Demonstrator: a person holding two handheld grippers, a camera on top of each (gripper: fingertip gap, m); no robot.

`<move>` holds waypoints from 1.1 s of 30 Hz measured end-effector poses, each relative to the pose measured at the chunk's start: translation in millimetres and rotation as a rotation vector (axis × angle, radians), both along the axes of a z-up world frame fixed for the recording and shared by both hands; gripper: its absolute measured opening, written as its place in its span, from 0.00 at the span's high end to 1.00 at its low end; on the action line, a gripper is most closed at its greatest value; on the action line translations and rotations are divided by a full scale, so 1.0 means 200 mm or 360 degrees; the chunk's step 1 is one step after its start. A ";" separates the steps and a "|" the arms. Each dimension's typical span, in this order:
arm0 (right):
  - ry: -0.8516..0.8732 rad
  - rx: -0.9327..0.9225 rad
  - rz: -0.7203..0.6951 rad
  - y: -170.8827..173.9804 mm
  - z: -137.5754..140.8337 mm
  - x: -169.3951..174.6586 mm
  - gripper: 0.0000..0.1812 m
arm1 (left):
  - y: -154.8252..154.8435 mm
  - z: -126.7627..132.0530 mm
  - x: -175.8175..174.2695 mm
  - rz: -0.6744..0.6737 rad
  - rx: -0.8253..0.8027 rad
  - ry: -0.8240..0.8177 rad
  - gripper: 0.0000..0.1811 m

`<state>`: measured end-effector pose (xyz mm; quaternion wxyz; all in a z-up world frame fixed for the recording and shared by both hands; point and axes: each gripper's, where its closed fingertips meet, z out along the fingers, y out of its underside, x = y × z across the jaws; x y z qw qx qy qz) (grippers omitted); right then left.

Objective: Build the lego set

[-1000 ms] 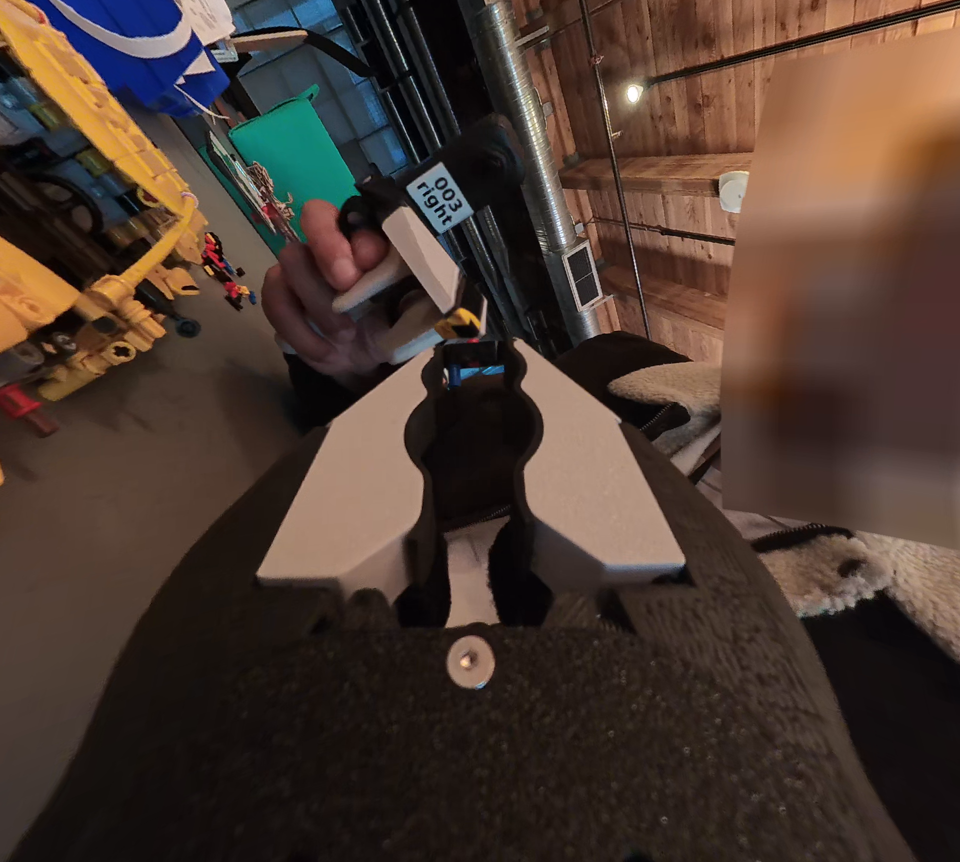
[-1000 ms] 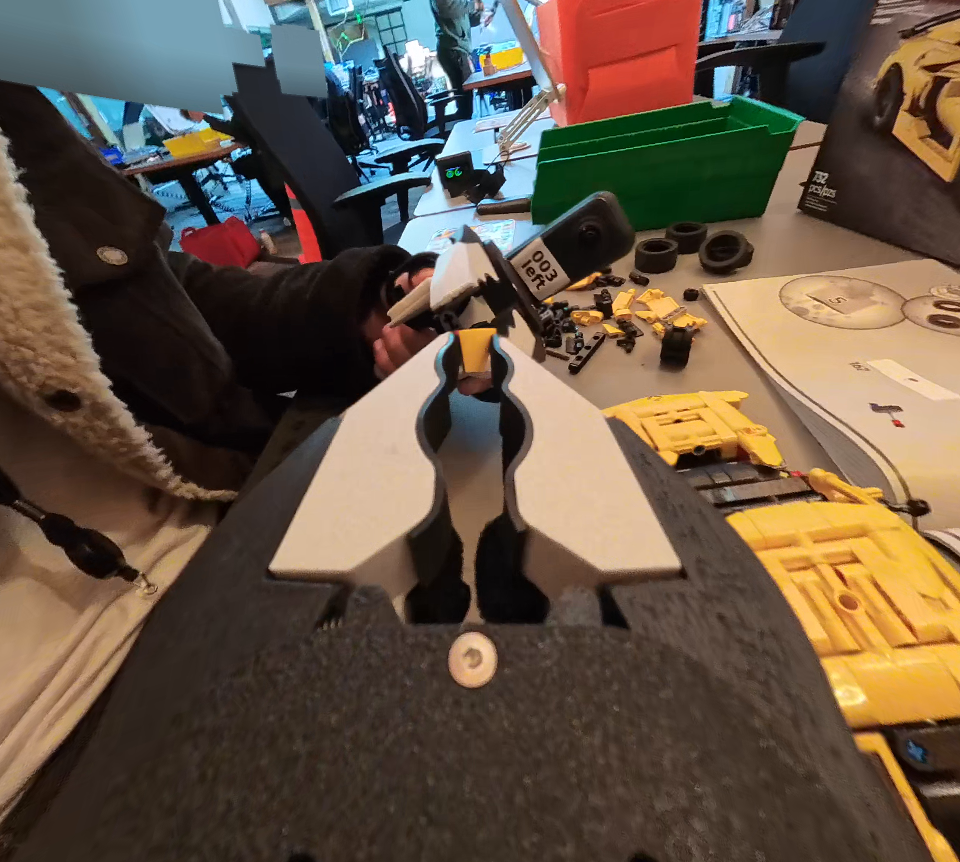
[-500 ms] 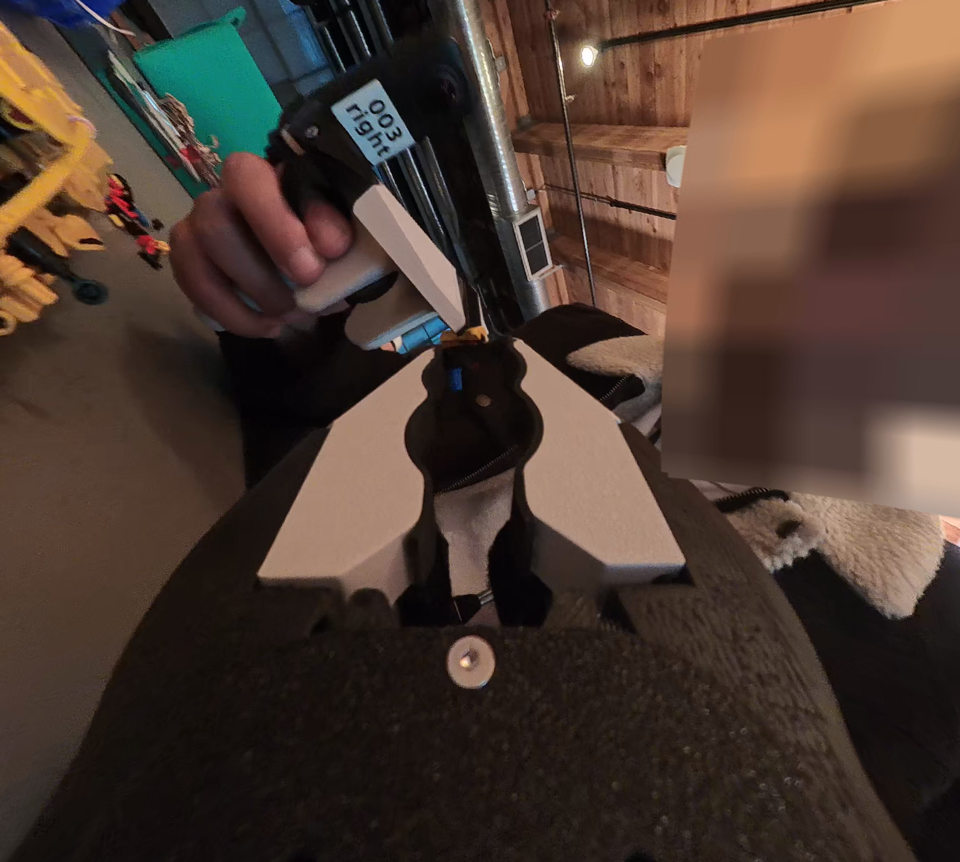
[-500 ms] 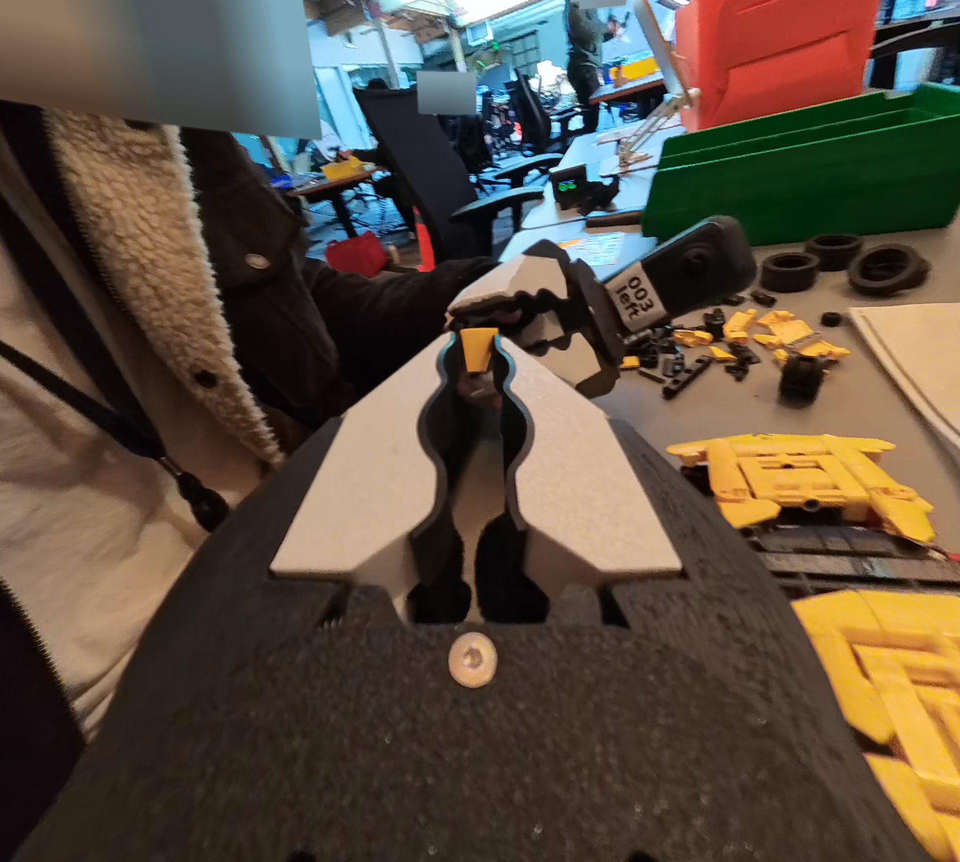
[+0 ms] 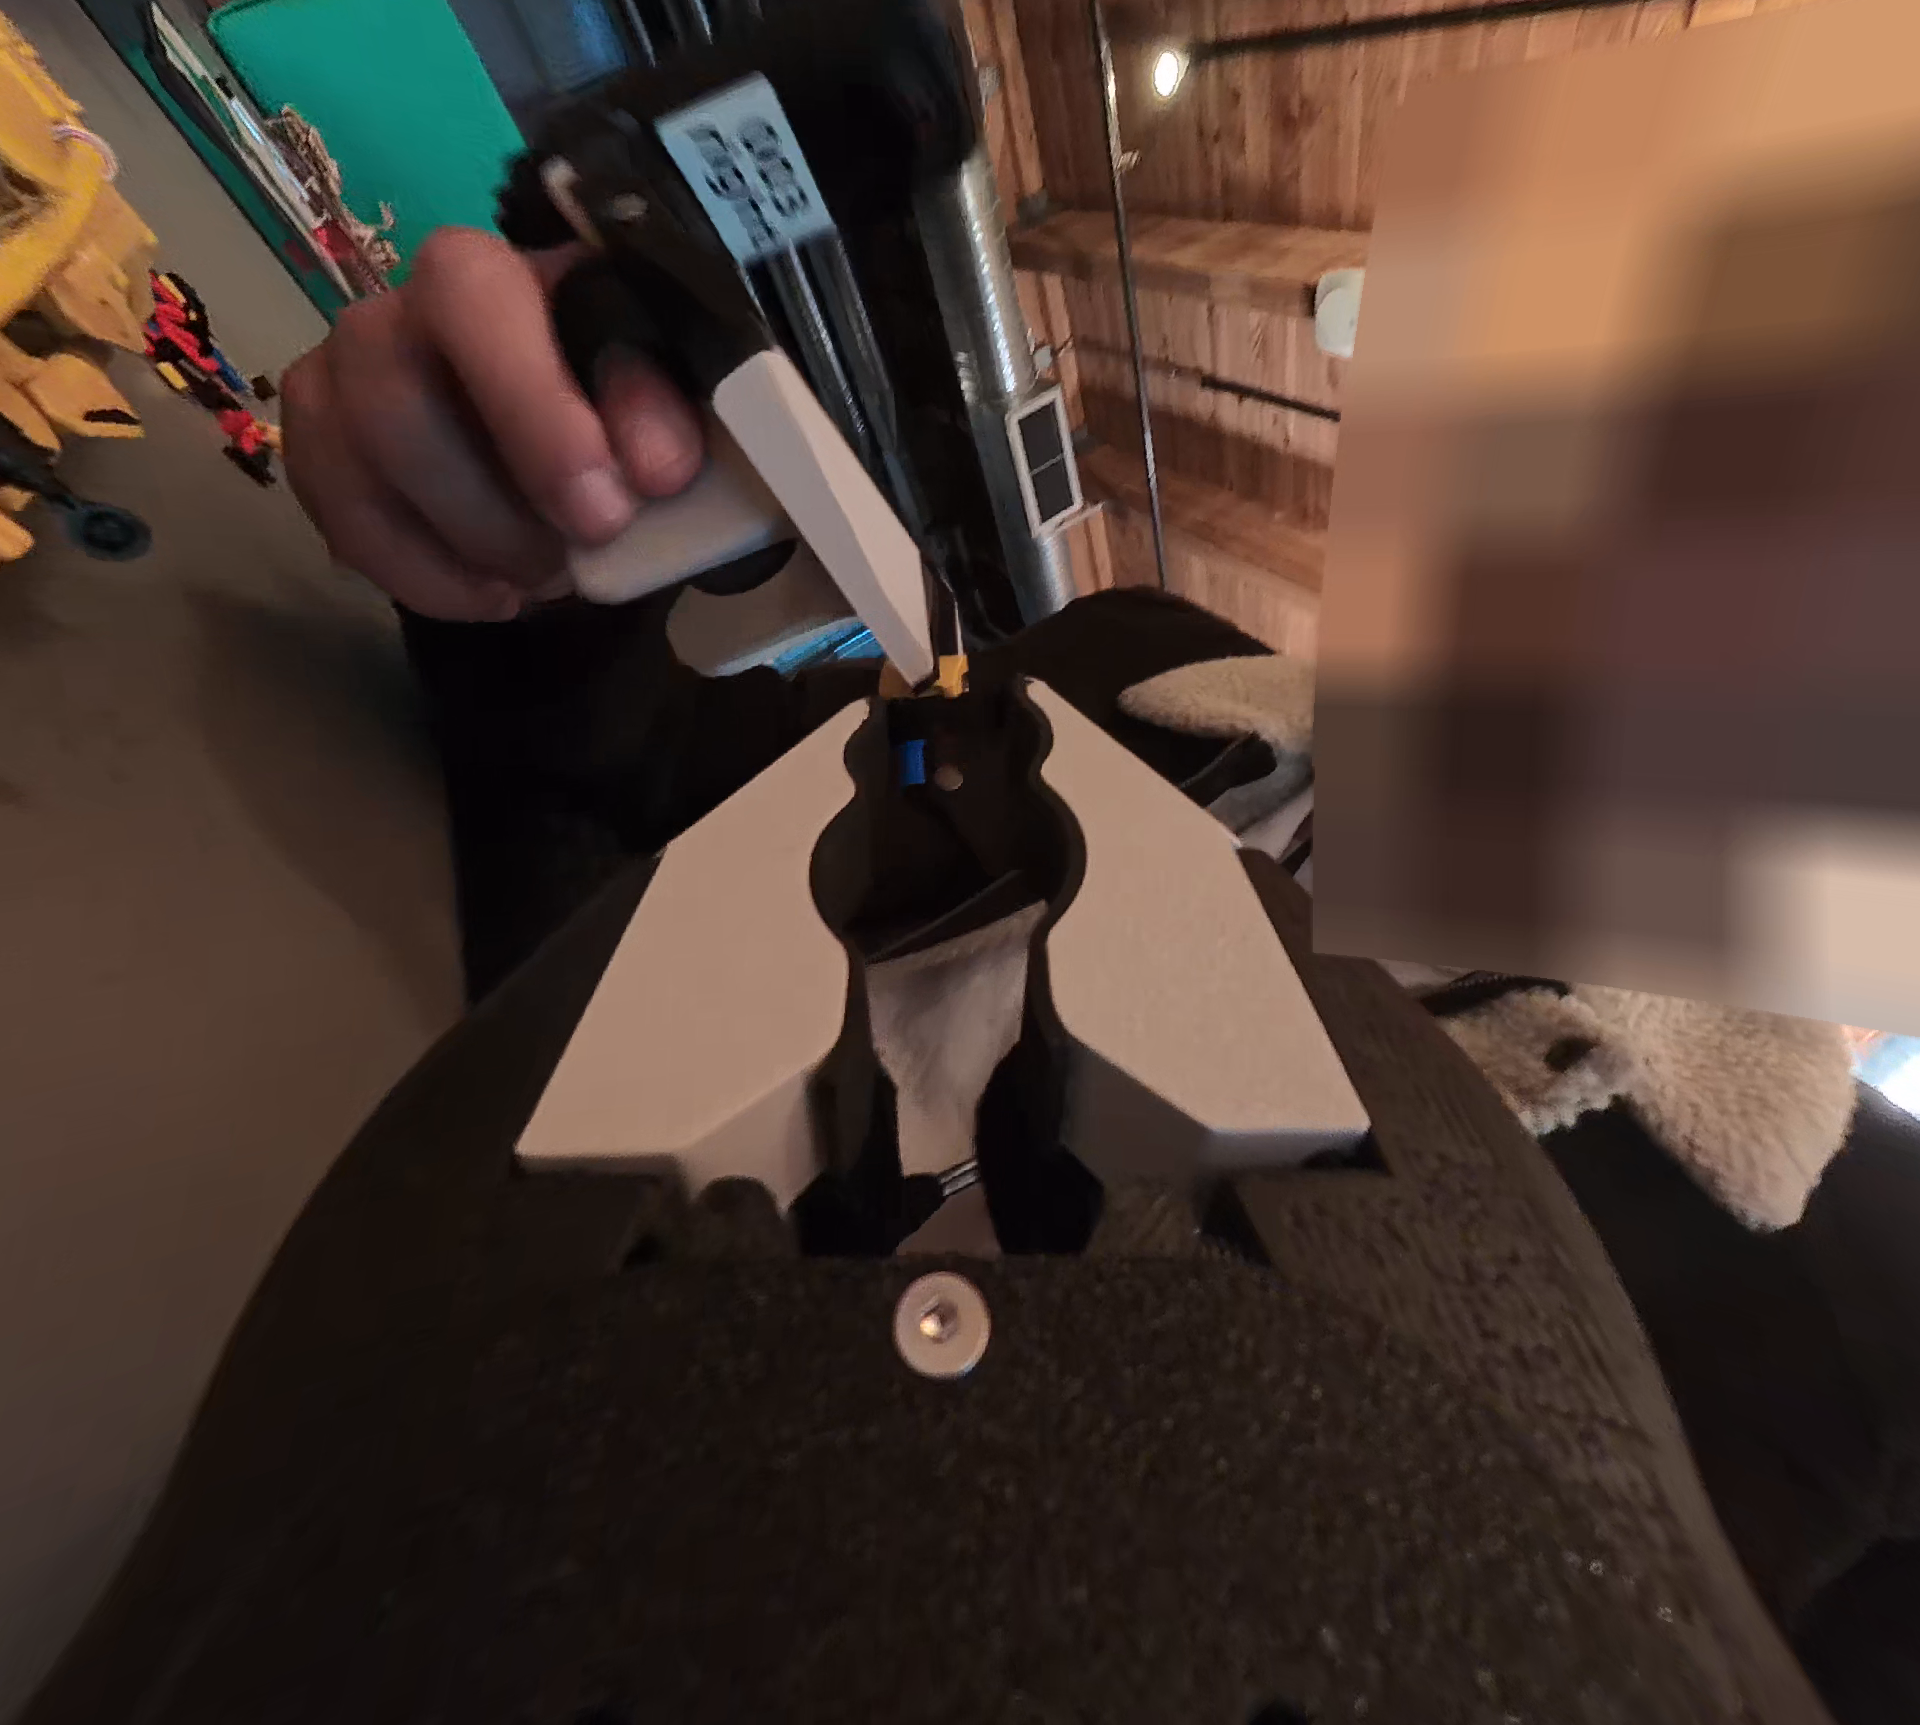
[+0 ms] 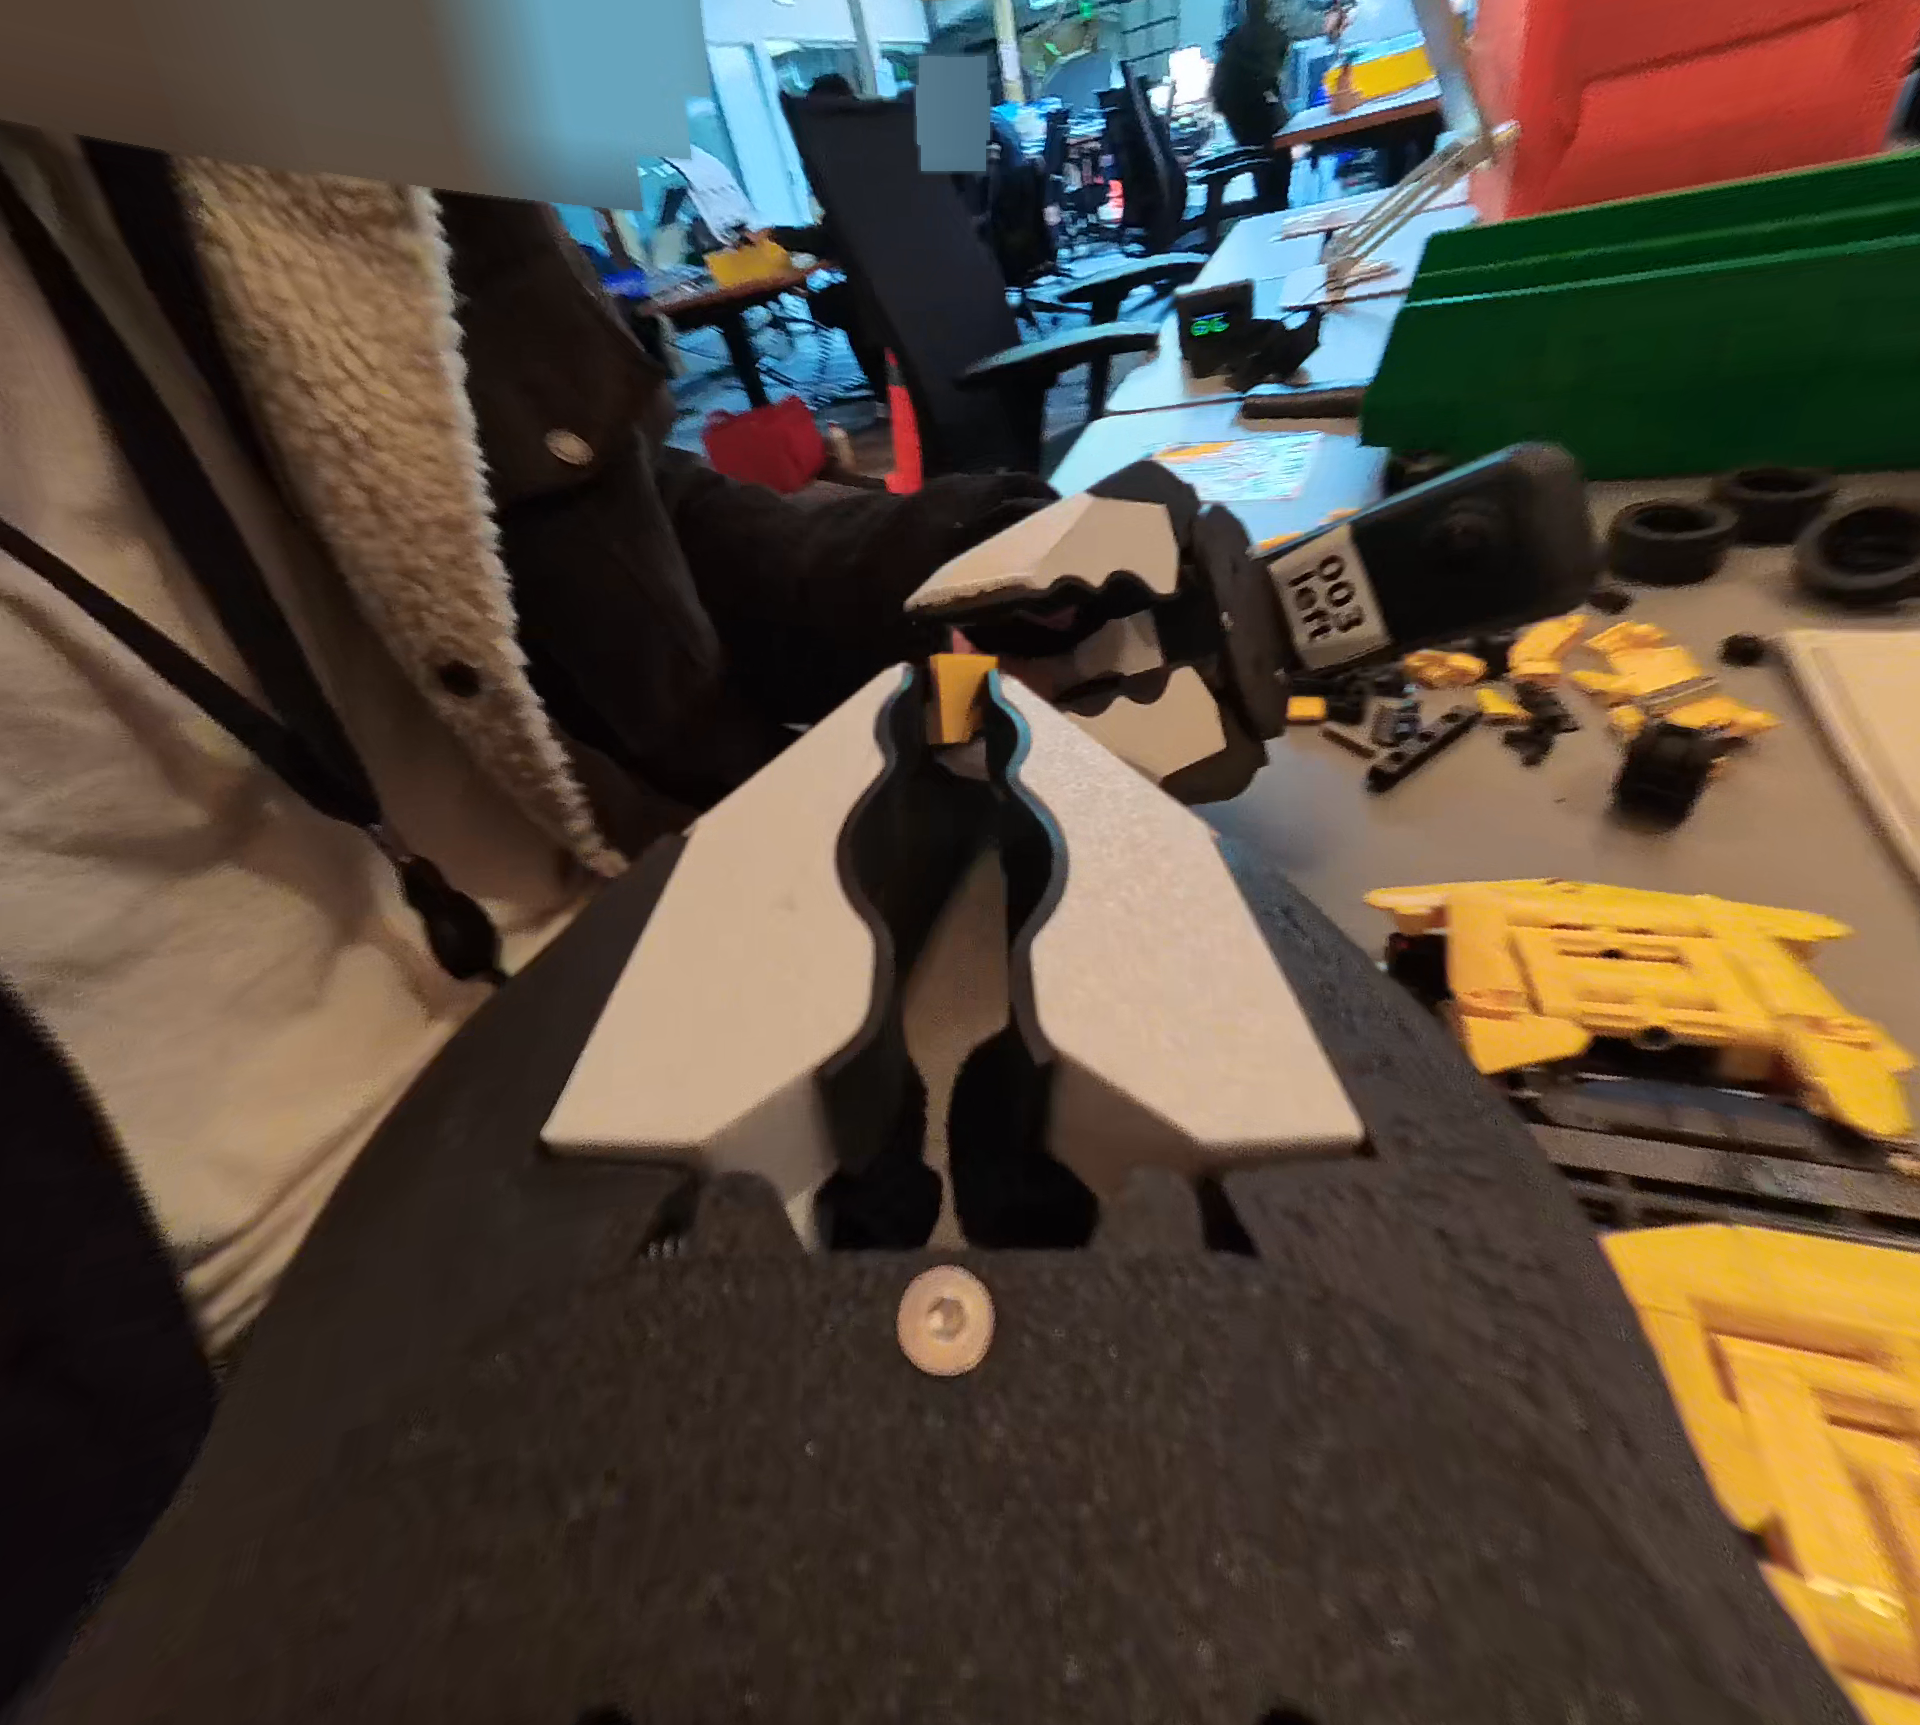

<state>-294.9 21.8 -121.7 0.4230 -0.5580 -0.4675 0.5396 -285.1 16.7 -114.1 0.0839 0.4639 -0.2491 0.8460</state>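
Observation:
My right gripper (image 6: pixel 951 680) is shut on a small yellow brick (image 6: pixel 956 699), held up in the air in front of the person's chest. My left gripper (image 5: pixel 940 717) is shut on a small dark piece with a blue pin (image 5: pixel 912 759). The two gripper tips meet. In the left wrist view the right gripper (image 5: pixel 920 667) comes in from the upper left and its yellow brick (image 5: pixel 935 678) touches my left fingertips. In the right wrist view the left gripper (image 6: pixel 935 621) lies just behind the yellow brick.
On the grey table at the right are a partly built yellow car section (image 6: pixel 1631 979), a larger yellow body (image 6: pixel 1818 1467), loose yellow and black pieces (image 6: pixel 1558 688), black tyres (image 6: pixel 1766 522), a green bin (image 6: pixel 1662 345), a red bag (image 6: pixel 1714 13) and a booklet (image 6: pixel 1870 719). My left and right fingertips are right by each other.
Both grippers have moved closer to the person and tilted. The right gripper looms larger in the left wrist view, and its yellow brick now touches the left gripper's tips.

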 end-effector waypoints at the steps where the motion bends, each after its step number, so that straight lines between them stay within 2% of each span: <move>1: -0.0024 0.0051 -0.0030 0.01 0.00 0.00 0.95 | 0.01 0.00 0.00 0.0000 -0.0024 0.0000 0.88; 8: -0.0181 0.0210 -0.0256 0.06 -0.02 0.01 0.95 | 0.07 -0.02 0.01 0.0065 -0.0098 0.0034 0.88; 12: -0.0322 0.0213 -0.0328 0.07 -0.10 -0.02 0.89 | 0.08 -0.05 0.03 0.0090 -0.0124 0.0082 0.88; 21: -0.0448 0.0393 -0.0556 0.14 -0.11 0.01 0.90 | 0.13 -0.07 0.04 0.0175 -0.0162 0.0117 0.88; 33: -0.0265 0.0379 -0.0599 0.13 -0.06 0.01 0.91 | 0.12 -0.03 0.02 0.0153 -0.0166 0.0052 0.88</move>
